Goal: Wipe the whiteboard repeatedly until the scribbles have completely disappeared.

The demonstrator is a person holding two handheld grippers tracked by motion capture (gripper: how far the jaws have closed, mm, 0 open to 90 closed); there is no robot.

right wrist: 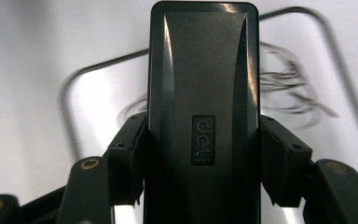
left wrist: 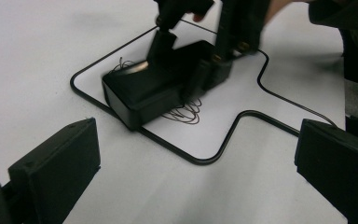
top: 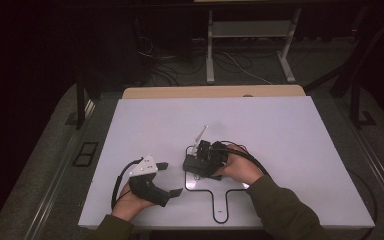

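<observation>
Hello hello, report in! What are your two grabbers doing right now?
Right gripper shut on black eraser block, over pen scribbles inside the outline. Left gripper open, holding nothing, off to the side. Nothing blocking.

Flat white rectangular counter [top: 280, 130], black paddle-shaped outline [top: 220, 200] drawn near its front edge, black rectangular plastic eraser block [left wrist: 144, 91] resting inside, over pen scribbles [left wrist: 186, 112]
</observation>
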